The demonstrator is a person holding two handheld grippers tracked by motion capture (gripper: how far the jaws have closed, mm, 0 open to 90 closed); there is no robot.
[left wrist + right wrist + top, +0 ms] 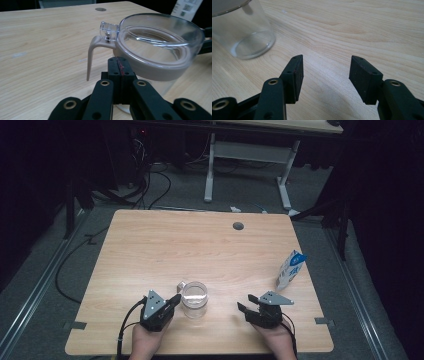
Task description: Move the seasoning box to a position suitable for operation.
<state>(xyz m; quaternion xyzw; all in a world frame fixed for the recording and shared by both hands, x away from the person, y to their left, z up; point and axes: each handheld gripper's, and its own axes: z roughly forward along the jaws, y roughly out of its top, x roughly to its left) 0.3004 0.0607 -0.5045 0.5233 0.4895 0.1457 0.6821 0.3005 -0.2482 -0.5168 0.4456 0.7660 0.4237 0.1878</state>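
High view: wooden table (150, 245), grey floor (240, 195), dark room.

The high view looks down and forward over the whole desk (150, 245) — from well above. Both gripper views sit low and close, sharing the glass jar (193, 300) — at two o'clock from the left, ten o'clock from the right.

Left hand (145, 340): comes in from the bottom edge, gripping the tool from behind.
Left gripper (174, 299): points forward and to the right; jaws pressed together, nothing between them.
Right hand (276, 342): comes in from the bottom edge, low over the table.
Right gripper (244, 302): points left; jaws spread wide, gap empty.
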